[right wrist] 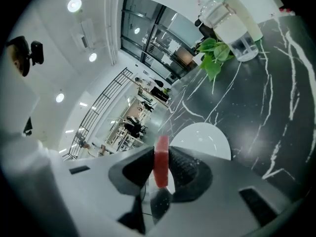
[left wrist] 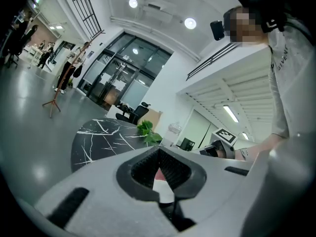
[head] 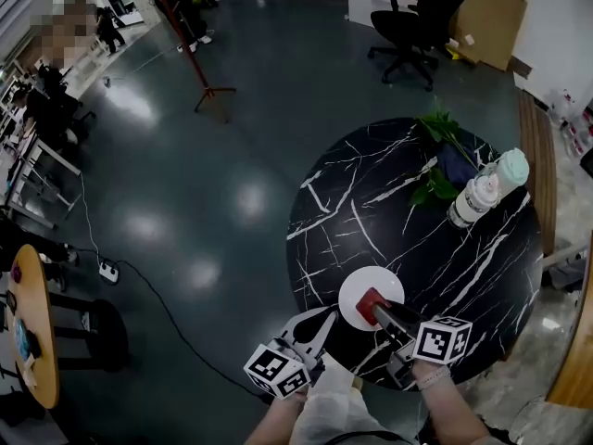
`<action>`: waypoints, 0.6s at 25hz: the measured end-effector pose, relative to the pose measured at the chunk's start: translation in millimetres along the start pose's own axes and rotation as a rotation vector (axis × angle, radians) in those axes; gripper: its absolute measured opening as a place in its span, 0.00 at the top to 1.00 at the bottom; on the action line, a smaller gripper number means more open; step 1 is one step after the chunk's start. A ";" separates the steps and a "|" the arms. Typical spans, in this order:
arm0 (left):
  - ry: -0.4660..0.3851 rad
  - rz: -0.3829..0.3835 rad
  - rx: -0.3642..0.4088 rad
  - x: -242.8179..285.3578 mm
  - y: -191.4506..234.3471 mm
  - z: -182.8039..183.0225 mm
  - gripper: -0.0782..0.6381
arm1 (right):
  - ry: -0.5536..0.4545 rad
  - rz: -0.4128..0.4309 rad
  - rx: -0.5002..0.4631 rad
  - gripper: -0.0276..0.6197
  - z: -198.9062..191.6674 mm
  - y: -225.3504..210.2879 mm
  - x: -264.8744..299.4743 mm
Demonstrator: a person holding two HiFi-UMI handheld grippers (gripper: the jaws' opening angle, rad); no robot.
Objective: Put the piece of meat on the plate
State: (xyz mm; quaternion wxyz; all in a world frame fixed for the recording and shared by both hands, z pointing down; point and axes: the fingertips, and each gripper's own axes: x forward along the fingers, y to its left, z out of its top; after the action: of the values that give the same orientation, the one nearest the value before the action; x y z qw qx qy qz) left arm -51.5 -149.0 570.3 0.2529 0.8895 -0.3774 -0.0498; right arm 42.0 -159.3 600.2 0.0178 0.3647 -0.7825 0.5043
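A flat red piece of meat (head: 372,303) is held on edge between the jaws of my right gripper (head: 376,308), just over the near side of a small white plate (head: 359,285). In the right gripper view the meat (right wrist: 161,162) stands clamped between the dark pads, with the plate (right wrist: 205,138) right beyond it. My left gripper (head: 328,316) sits at the near-left rim of the black marble table (head: 371,202), left of the plate. Its jaws (left wrist: 158,152) meet at the tips with nothing between them.
At the table's far right stand two plastic bottles (head: 484,189) beside a leafy green plant (head: 439,154). On the floor beyond are a black office chair (head: 414,19), a red coat stand (head: 193,49) and a cable with a power strip (head: 109,272). A wooden table (head: 32,336) is far left.
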 end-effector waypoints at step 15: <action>-0.002 -0.004 -0.055 10.5 16.0 -0.1 0.88 | 0.098 -0.146 -0.213 0.80 5.3 -26.4 25.0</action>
State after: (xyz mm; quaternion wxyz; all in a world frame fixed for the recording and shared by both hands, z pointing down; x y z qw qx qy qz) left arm -54.3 -165.7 579.2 0.2770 0.8829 -0.3741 -0.0616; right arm 41.0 -183.3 628.0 0.1313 0.3919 -0.8010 0.4331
